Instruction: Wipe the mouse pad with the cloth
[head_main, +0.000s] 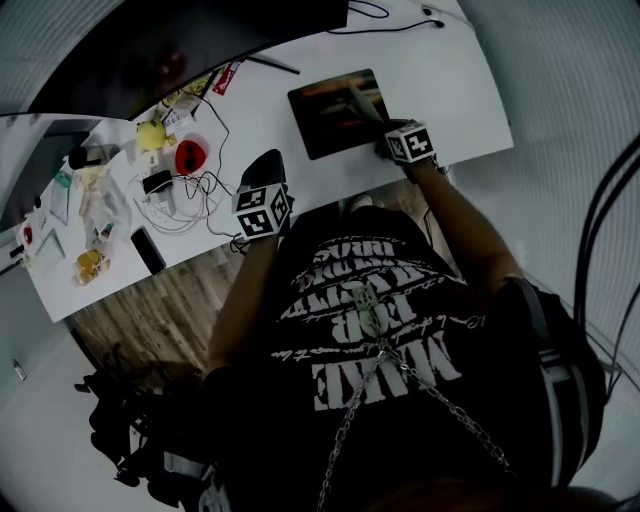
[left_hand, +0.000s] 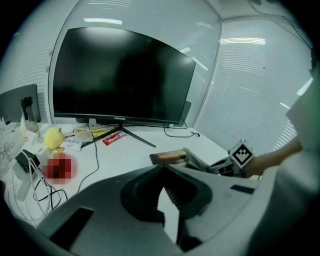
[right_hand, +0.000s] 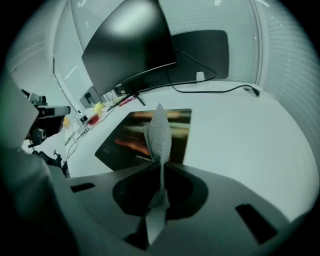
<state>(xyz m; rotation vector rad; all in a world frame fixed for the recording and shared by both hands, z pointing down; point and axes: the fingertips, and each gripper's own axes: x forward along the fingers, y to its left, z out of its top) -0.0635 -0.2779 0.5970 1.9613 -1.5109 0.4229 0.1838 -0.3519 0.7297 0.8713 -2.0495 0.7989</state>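
Note:
A dark mouse pad (head_main: 325, 115) with an orange print lies on the white desk (head_main: 450, 90), right of centre. In the right gripper view the mouse pad (right_hand: 125, 142) lies just beyond the jaws. My right gripper (head_main: 388, 130) is shut on a grey cloth (right_hand: 159, 131), which sticks out past the fingertips over the pad's near right part. From the head view, the cloth (head_main: 364, 100) lies across the pad. My left gripper (head_main: 268, 160) hovers over the desk's front edge, left of the pad, its jaws (left_hand: 161, 171) together with nothing between them.
A large dark monitor (left_hand: 120, 80) on a stand fills the back of the desk. To the left lie tangled white cables (head_main: 185, 200), a red object (head_main: 190, 155), a yellow object (left_hand: 52, 137) and a black phone (head_main: 148, 250). A black cable (right_hand: 220, 90) runs behind the pad.

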